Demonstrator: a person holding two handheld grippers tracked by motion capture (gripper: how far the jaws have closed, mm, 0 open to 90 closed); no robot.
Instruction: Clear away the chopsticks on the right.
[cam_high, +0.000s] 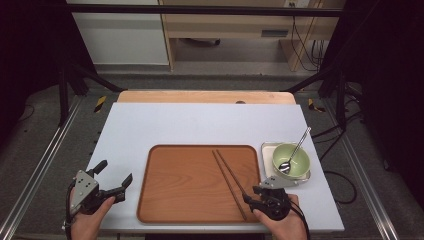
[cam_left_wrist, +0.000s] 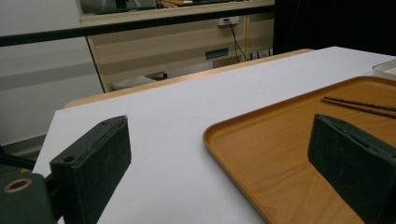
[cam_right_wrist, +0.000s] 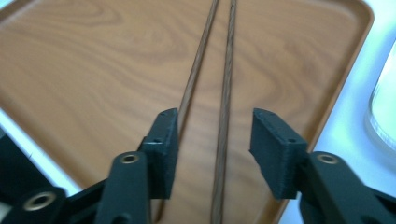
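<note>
A: What's the right gripper (cam_right_wrist: 214, 135) doing?

B: I'm holding it released over the near ends of the chopsticks (cam_high: 229, 176); both sticks are lying between the parted pads, untouched. They're resting on the right part of the wooden tray (cam_high: 170, 200), fanning toward the far side.

A: And the left gripper (cam_high: 114, 176)?

B: I'm parking it wide open, empty, left of the tray, clear of the work. Bowl (cam_high: 291, 161) with spoon (cam_high: 296, 149) is sitting just right of the tray.

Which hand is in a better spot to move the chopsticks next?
Probably the right. The right gripper sits over the near ends of the chopsticks on the tray, jaws apart around them. The left gripper waits open beside the tray's left edge, away from them.
</note>
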